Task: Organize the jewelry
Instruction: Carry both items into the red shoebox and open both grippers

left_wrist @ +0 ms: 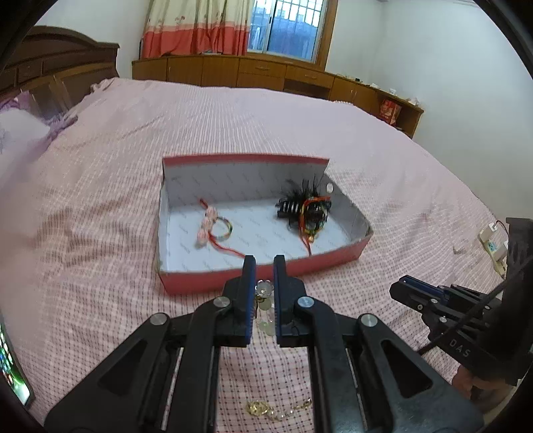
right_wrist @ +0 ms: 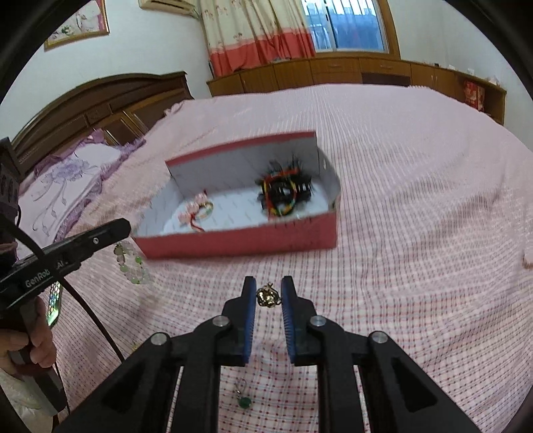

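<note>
Over the bed, short of the red box (left_wrist: 266, 276) | left gripper (left_wrist: 265, 266) fingers pinch the pale bead bracelet (left_wrist: 265, 299); right gripper (right_wrist: 268, 289) fingers narrowly apart, gold pendant (right_wrist: 267, 296) between, hold uncertain | we lift both clear of the box's near wall before opening.

Left gripper (left_wrist: 265, 266) jaws narrowed, gripping something; right gripper (right_wrist: 269, 289) jaws slightly parted; both level, pointing forward.

A home bedroom. There's a big bed (left_wrist: 233, 126) with a carved wooden headboard (right_wrist: 100, 100). Floral curtains (left_wrist: 196, 26) hang above low wooden cabinets (left_wrist: 266, 73).
</note>
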The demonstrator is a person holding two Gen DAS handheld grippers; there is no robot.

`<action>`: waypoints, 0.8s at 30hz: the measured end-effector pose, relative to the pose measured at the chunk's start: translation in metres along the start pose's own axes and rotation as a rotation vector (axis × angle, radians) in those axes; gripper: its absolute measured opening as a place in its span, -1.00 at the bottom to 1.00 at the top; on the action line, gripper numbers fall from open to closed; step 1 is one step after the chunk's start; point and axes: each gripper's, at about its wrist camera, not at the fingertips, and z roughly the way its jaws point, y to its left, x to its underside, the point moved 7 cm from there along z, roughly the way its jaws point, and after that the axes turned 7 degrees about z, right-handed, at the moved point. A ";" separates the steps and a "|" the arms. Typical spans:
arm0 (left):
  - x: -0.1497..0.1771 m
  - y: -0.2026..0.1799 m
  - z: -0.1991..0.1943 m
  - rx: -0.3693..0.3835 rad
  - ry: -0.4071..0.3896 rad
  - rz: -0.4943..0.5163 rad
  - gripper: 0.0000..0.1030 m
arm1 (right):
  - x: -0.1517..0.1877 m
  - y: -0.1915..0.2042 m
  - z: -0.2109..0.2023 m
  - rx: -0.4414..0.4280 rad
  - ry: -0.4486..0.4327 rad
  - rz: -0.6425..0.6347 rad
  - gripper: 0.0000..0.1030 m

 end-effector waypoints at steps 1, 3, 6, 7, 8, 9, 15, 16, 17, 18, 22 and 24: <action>-0.003 0.000 -0.001 -0.001 -0.005 0.004 -0.98 | -0.004 0.002 -0.003 -0.006 -0.011 -0.005 -0.67; -0.011 0.000 -0.001 -0.004 -0.019 0.016 -0.98 | -0.010 0.005 -0.005 -0.014 -0.027 -0.012 -0.67; -0.021 -0.001 0.000 -0.007 -0.037 0.030 -0.98 | -0.021 0.012 -0.007 -0.024 -0.052 -0.025 -0.67; -0.025 -0.001 0.001 -0.008 -0.046 0.036 -0.98 | -0.025 0.014 -0.007 -0.028 -0.060 -0.027 -0.67; -0.028 0.000 0.002 -0.009 -0.050 0.039 -0.98 | -0.028 0.016 -0.006 -0.030 -0.068 -0.030 -0.67; -0.031 0.000 0.003 -0.011 -0.053 0.041 -0.98 | -0.031 0.018 -0.006 -0.032 -0.077 -0.035 -0.67; -0.045 0.006 0.015 -0.032 -0.097 0.037 -0.98 | -0.057 0.031 -0.001 -0.041 -0.146 -0.065 -0.67; -0.046 0.007 0.017 -0.033 -0.106 0.037 -0.98 | -0.061 0.033 0.002 -0.042 -0.158 -0.066 -0.67; -0.048 0.008 0.019 -0.033 -0.118 0.035 -0.98 | -0.064 0.033 0.004 -0.044 -0.164 -0.067 -0.67; -0.049 0.009 0.021 -0.033 -0.127 0.033 -0.98 | -0.068 0.034 0.007 -0.045 -0.170 -0.067 -0.67; -0.055 0.015 0.030 -0.051 -0.161 0.038 -0.97 | -0.079 0.033 0.019 -0.051 -0.191 -0.064 -0.67; -0.057 0.019 0.036 -0.070 -0.176 0.036 -0.97 | -0.084 0.031 0.026 -0.051 -0.201 -0.061 -0.67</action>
